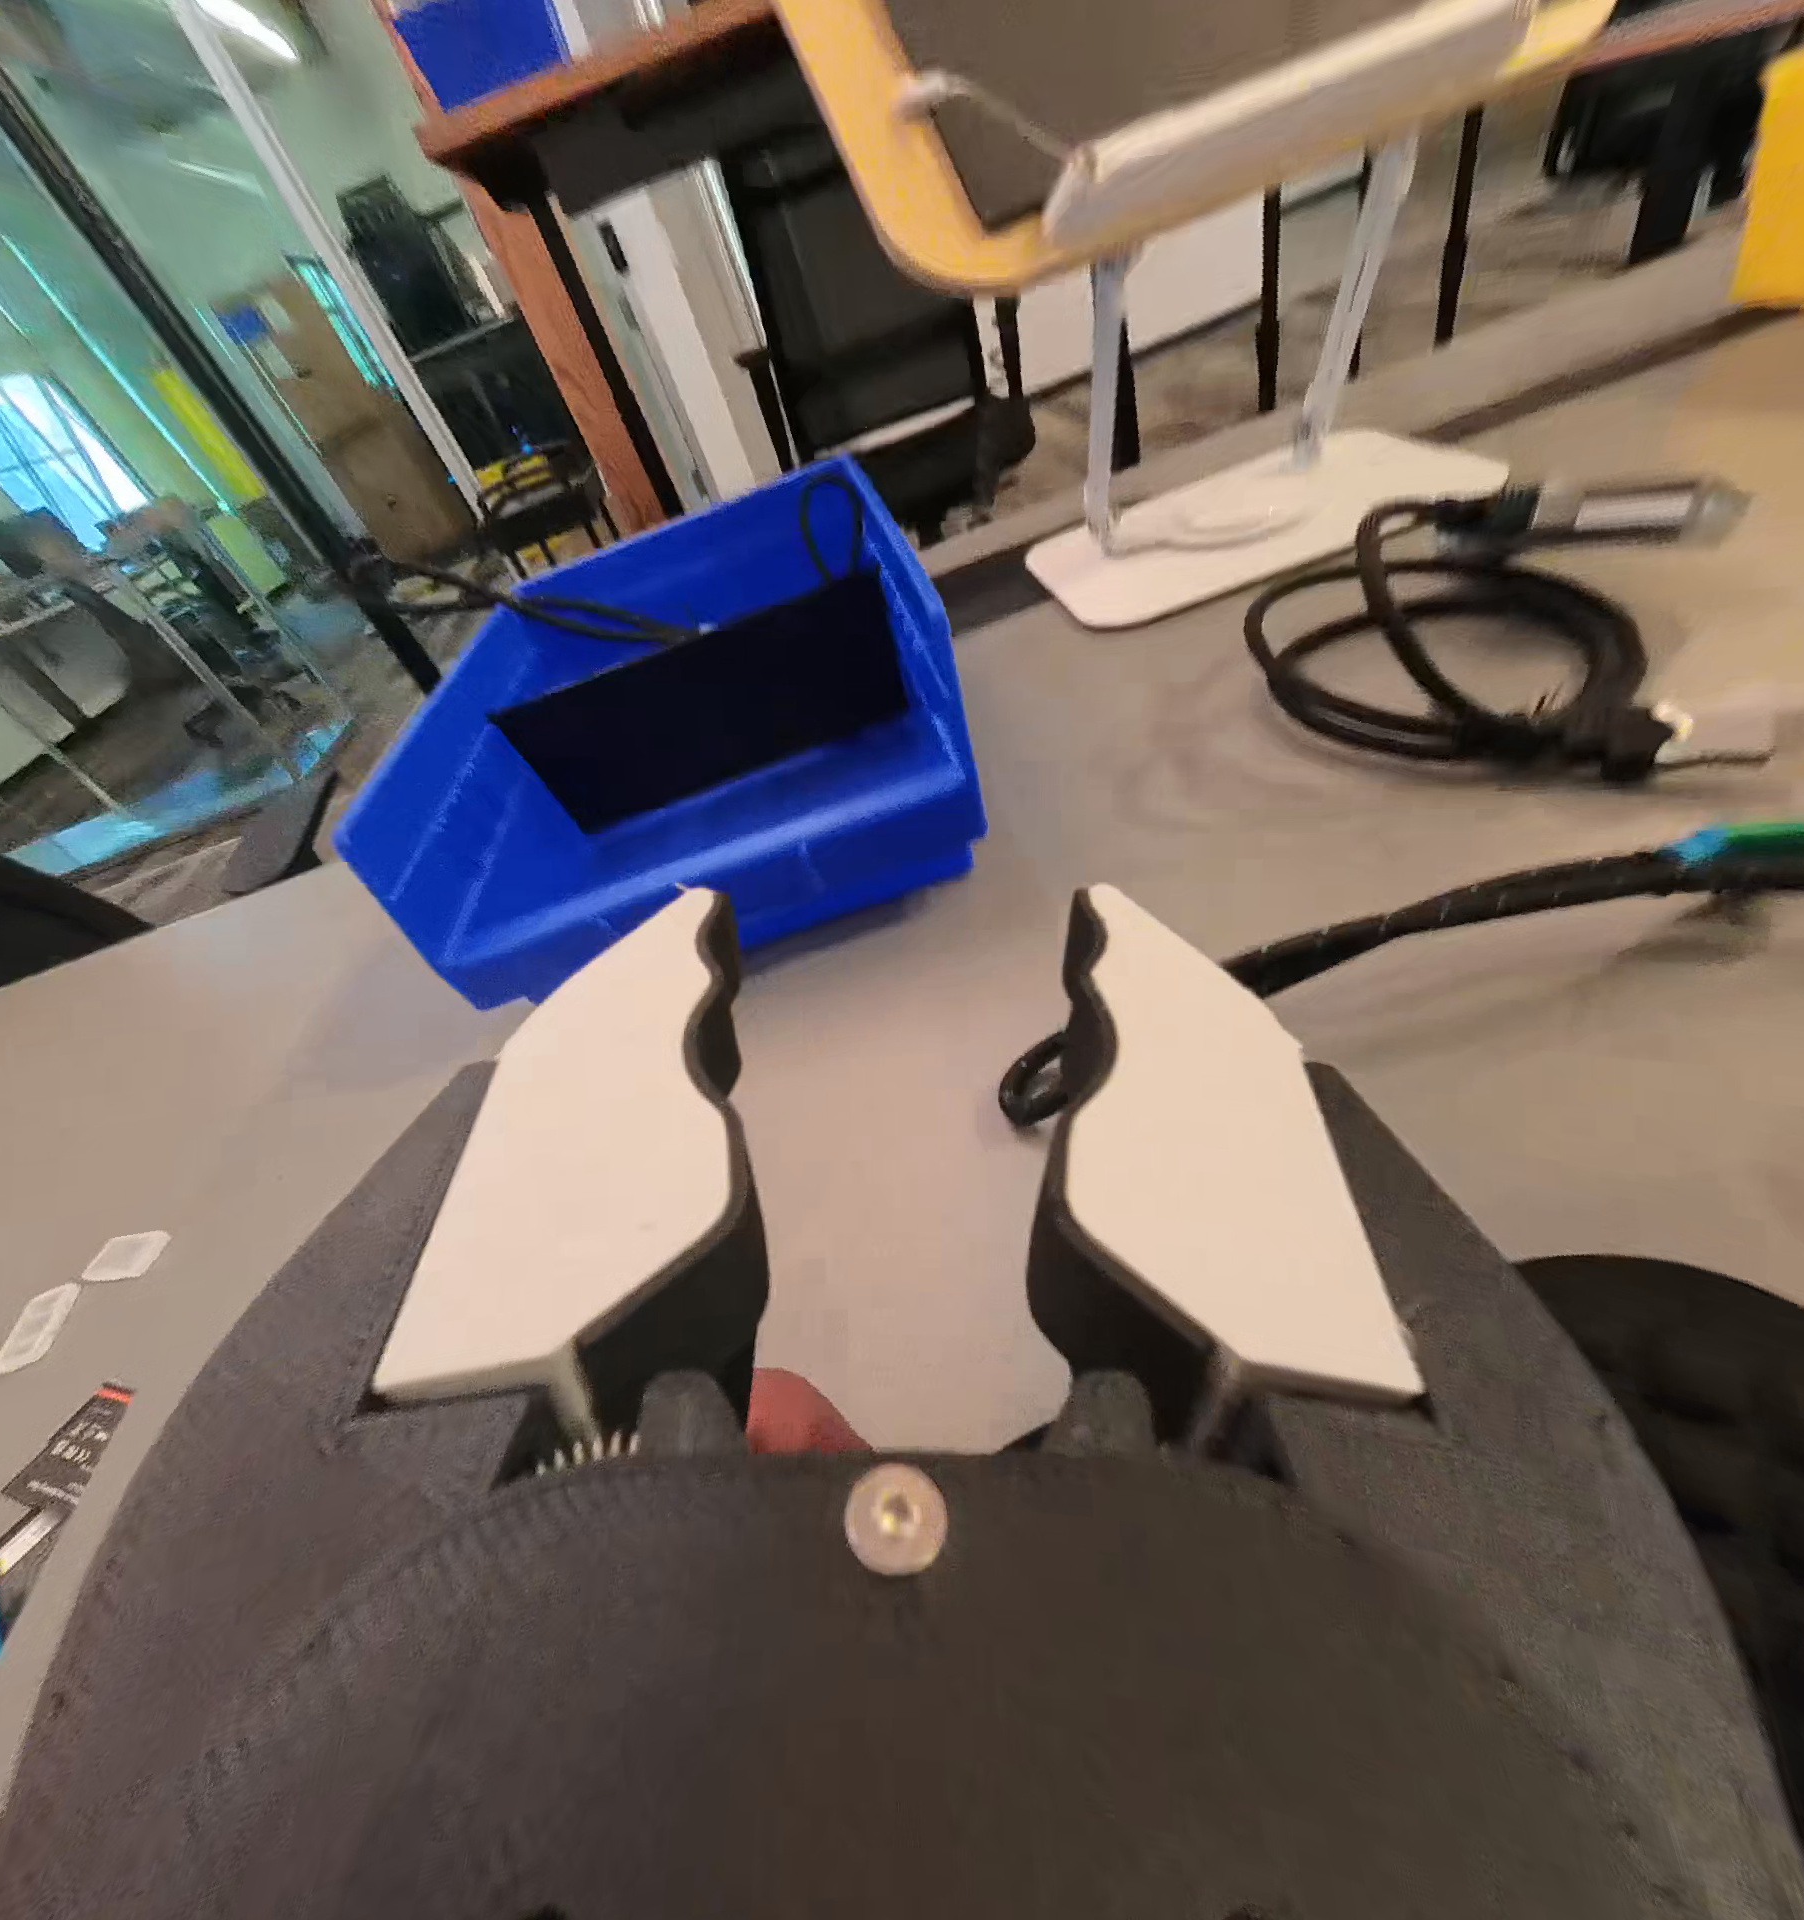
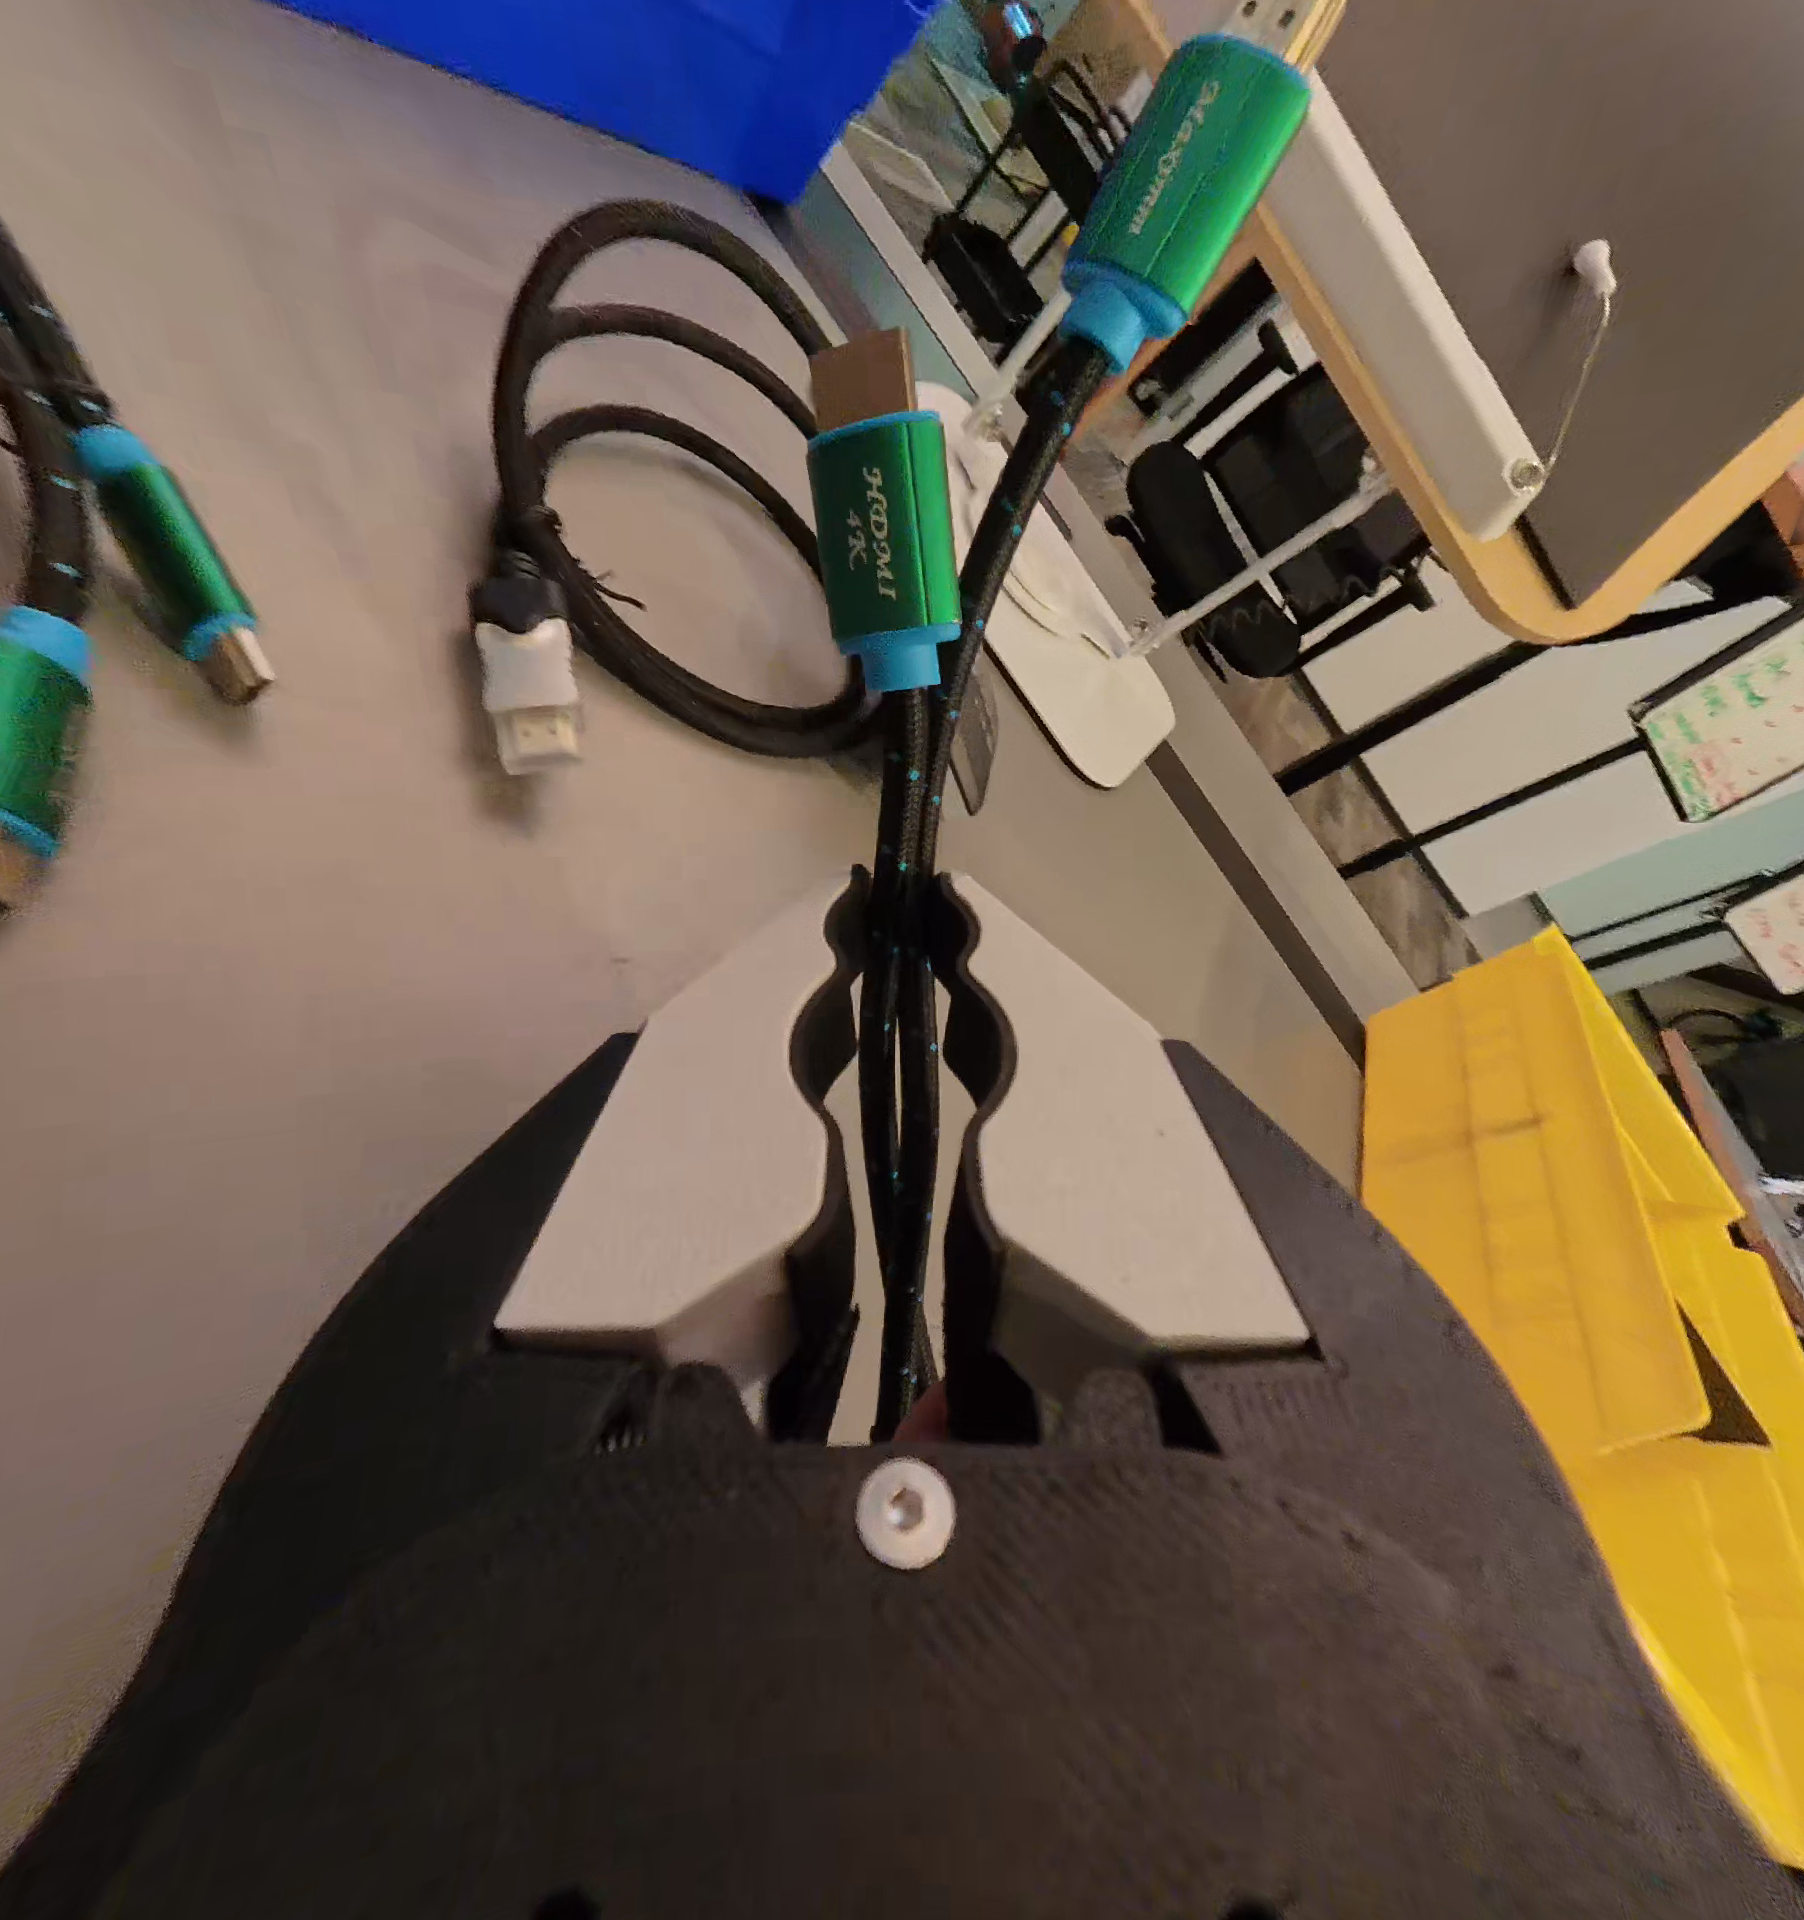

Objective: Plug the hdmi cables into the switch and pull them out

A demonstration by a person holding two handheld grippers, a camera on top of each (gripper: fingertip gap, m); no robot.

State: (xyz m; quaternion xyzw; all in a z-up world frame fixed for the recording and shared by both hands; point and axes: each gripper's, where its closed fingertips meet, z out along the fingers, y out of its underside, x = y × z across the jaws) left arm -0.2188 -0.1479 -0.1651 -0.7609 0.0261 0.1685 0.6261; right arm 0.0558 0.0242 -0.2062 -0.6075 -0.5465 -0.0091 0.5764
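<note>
R gripper (image 2: pixel 900 894) is clamped on two braided black HDMI cables (image 2: pixel 903 1091) that run lengthwise between its fingers, pinched at the tips; both cables come out past the tips and rise clear of the grey table (image 2: pixel 306 1039). One ends in a green plug w/ blue collar (image 2: pixel 882 540), gold connector up, straight ahead of the jaws; the other green plug (image 2: pixel 1184 192) sits farther up & to the right. Two more green plugs (image 2: pixel 165 545) lie on the table at left, well apart from the jaws, and a coiled black cable w/ white plug (image 2: pixel 529 665) lies between them & the held pair. L gripper (image 1: pixel 903 925) has jaws apart, nothing between them, hovering over the table just short of a blue bin (image 1: pixel 669 748); a black cable (image 1: pixel 1449 909) runs past its right finger. Switch: can't tell where it is.
</note>
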